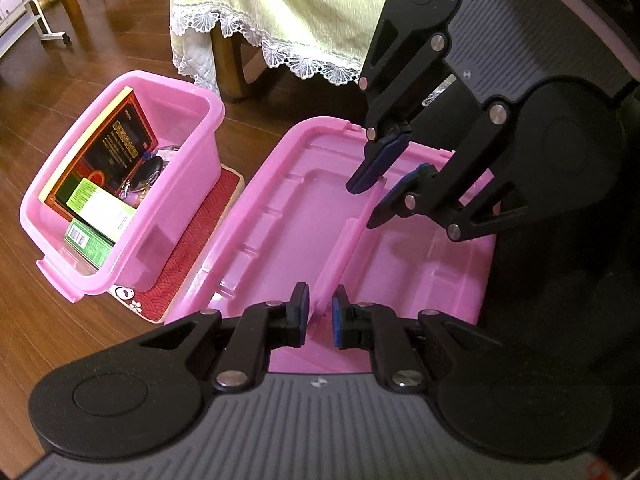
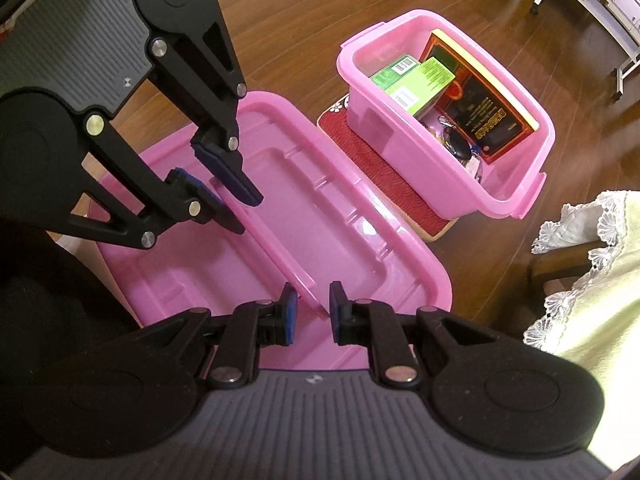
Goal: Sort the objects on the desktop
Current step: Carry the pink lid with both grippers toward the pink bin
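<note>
My left gripper (image 1: pixel 320 314) stands with its blue-padded fingers a narrow gap apart, either side of the raised central rib of the pink lid (image 1: pixel 280 216); whether the pads actually press the rib I cannot tell. My right gripper (image 2: pixel 313 308) straddles the same rib at its other end, jaws likewise a little apart, with the rib nearer the left pad.

The lid is glossy moulded plastic, rectangular with rounded corners, lying underside up, with a stepped recess and small ribs along its rim. Ahead and to the left of my left gripper sits the matching pink bin (image 1: pixel 182 184), translucent, with a flared lip and a clip tab at its near end. Inside it a dark red and black book (image 1: pixel 108 156) leans against the far wall, green cartons (image 1: pixel 96 212) lie against it, and a black key fob (image 1: pixel 150 170) with keys rests at the bottom. The bin stands on a red mat (image 1: pixel 188 248) with a wave pattern.

Everything rests on a polished brown wooden floor (image 1: pixel 80 80). Beyond my left gripper hangs a pale green cloth (image 1: pixel 304 8) with a white lace scalloped hem, draped over wooden furniture.
</note>
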A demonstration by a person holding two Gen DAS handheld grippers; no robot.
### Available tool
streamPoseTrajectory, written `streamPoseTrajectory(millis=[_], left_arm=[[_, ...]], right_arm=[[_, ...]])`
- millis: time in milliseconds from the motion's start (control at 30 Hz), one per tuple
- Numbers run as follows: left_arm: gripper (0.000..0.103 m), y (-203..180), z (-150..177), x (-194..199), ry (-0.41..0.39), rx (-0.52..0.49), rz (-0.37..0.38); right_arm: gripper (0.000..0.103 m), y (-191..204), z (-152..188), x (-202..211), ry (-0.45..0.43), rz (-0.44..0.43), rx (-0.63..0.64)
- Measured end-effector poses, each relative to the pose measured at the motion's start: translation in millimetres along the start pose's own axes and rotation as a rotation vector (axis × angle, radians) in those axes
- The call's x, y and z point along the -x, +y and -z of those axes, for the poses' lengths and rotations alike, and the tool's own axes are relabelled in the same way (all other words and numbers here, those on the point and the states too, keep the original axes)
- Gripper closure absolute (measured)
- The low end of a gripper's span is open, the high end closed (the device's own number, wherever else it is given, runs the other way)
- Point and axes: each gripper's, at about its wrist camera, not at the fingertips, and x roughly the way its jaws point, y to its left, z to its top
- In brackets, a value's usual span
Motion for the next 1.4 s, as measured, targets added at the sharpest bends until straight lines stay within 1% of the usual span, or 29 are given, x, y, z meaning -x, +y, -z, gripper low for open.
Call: streamPoseTrajectory(millis=[267, 667, 1000, 1167, 1400], left_arm=[[0.089, -0.6, -0.5, -1.9, 0.003, 0.009, -0.002], [0.089, -0.1, -4.7, -0.9, -0.007, -0.006, -0.007], [0.091, 9.4, -7.7, -0.7, -0.015, -0.028, -0.001], [0.092, 19.3, -6.9, -2.8, -0.019, -0.029, 0.007], [0.092, 30.1, -2.5, -5.6, -0.029, -0.020, 0.017]], right_arm=[[0.089, -2.1, -1.9, -1.9, -0.002, -0.004, 0.003], [0.089, -5.0, -2.2, -0.6, -0.012, 0.001, 0.006], [0.089, -6.9, -6.2, -4.7, -0.035, 0.017, 0.028], [0.089, -13.0, -11.0, -9.2, -0.038, 0.015, 0.015], [0.089, -11.1, -21.1, -14.4, -0.028, 0.030, 0.063]])
